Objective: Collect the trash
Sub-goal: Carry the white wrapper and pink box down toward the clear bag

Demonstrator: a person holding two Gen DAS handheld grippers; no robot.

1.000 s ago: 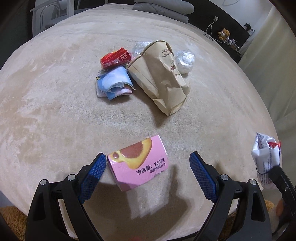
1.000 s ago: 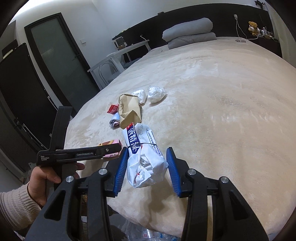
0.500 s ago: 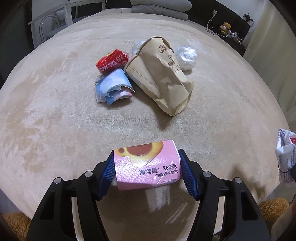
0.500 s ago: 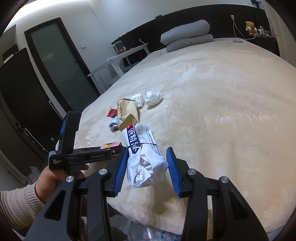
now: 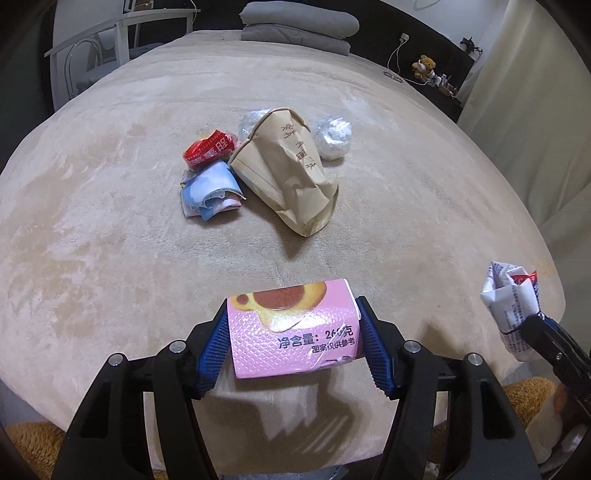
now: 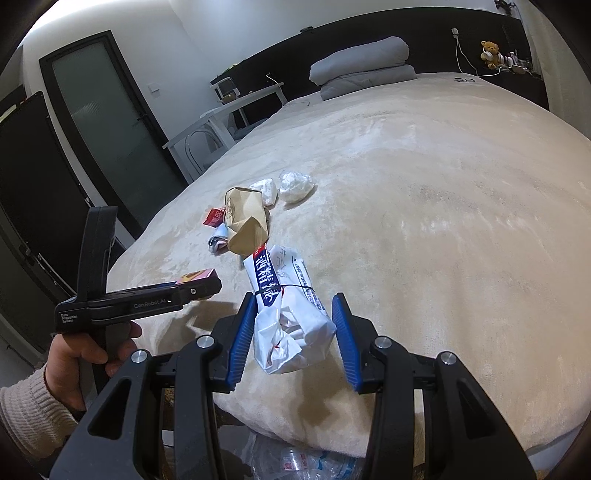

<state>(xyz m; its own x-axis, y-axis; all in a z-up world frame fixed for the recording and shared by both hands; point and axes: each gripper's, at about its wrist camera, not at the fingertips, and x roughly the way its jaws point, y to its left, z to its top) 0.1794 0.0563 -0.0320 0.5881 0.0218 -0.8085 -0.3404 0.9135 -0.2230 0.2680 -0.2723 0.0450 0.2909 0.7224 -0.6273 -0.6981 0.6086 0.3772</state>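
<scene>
While the left gripper point(image 5: 293, 343) clamps the pink carton point(image 5: 291, 332) between both blue pads, the carton sits lifted off the bed point(image 5: 92, 221), shadow underneath, at the near edge. Carton: pink, glossy, yellow-and-brown food print, Chinese text with "260". Sides look slightly squeezed.

Right gripper point(image 6: 293, 332) holds a white wrapper point(image 6: 291, 317) with blue Chinese lettering, crumpled, a thin black band around its middle. Left pad touches it; right pad shows a gap in the right wrist view, so whether the grip is firm I cannot tell. In the left wrist view the same wrapper appears right of the carton, off the bed edge.

Beyond the carton, mid-bed: brown paper bag point(image 5: 288, 177), creased, lying on its side, printed characters on it. Just left of the bag: red packet point(image 5: 208, 151) and a blue-and-pink crumpled wrapper point(image 5: 208, 192), touching each other. Behind and right of the bag: two white crumpled wads point(image 5: 332, 136), close to the bag.

Nothing lies between the carton and that pile. Far from the carton, at the headboard: folded grey bedding point(image 5: 299, 26). Person's hand point(image 6: 85, 350) grips the left tool handle.
</scene>
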